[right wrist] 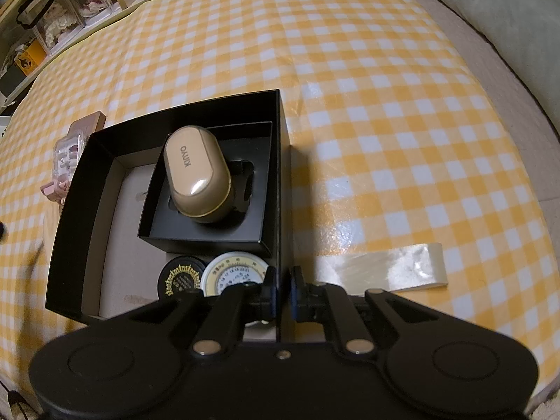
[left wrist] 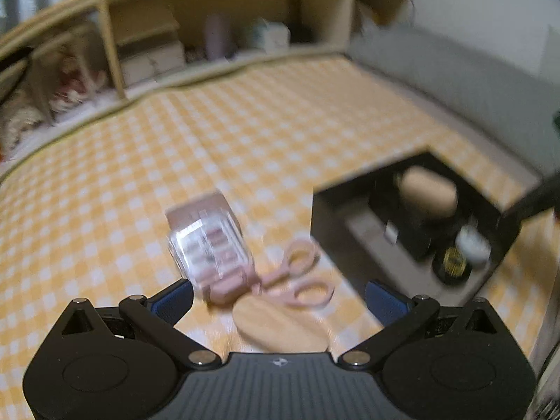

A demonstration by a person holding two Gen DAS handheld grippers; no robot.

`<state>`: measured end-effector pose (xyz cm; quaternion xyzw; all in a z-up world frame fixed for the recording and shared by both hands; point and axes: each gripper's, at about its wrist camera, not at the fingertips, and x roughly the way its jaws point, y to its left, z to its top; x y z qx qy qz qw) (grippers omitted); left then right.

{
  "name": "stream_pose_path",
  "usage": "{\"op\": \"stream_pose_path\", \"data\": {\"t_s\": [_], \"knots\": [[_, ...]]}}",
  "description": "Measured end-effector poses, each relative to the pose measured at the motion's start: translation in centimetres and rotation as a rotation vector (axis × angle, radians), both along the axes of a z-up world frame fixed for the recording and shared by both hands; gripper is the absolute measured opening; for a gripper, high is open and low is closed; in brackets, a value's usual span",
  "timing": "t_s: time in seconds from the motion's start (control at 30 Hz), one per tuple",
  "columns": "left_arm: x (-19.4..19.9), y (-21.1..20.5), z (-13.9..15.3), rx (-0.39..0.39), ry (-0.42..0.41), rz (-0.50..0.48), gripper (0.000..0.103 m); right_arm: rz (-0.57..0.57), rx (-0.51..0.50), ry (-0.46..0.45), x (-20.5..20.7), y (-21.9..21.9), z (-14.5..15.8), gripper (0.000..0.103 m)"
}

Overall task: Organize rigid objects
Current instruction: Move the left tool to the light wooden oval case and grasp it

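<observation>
A black open box (right wrist: 66, 217) stands on the yellow checked cloth; it also shows in the left wrist view (left wrist: 329, 206). In it lie a tan oval case (right wrist: 197, 171) on a smaller black tray (right wrist: 210, 239), a black round tin (right wrist: 182, 278) and a white round tin (right wrist: 234, 273). My right gripper (right wrist: 282, 290) is shut on the box's right wall. My left gripper (left wrist: 280, 297) is open and empty above a clear pink case (left wrist: 210, 245), pink scissors (left wrist: 297, 276) and a wooden oval piece (left wrist: 280, 325), all left of the box.
A wooden shelf unit (left wrist: 115, 45) with boxes and clutter runs along the far edge. A strip of clear tape (right wrist: 395, 269) lies on the cloth right of the box. A grey cushion (right wrist: 507, 10) lies at the right.
</observation>
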<state>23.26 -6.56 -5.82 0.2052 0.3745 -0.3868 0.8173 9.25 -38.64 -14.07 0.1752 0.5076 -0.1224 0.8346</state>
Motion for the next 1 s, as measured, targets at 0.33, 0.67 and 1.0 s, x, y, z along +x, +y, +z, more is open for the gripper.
{"op": "stream_pose_path", "data": {"t_s": [0.33, 0.67, 1.0], "knots": [[2.3, -0.8, -4.1, 0.034, 0.05, -0.074, 0.103, 0.004, -0.006, 0.005, 0.1, -0.1, -0.2, 0.008], [2.9, -1.0, -4.9, -0.045, 0.215, -0.12, 0.103, 0.003, -0.007, 0.007, 0.4, 0.0, -0.2, 0.008], [2.6, 0.0, -4.4, -0.007, 0.164, -0.115, 0.103, 0.01, -0.019, 0.012, 0.3, 0.0, -0.3, 0.008]]}}
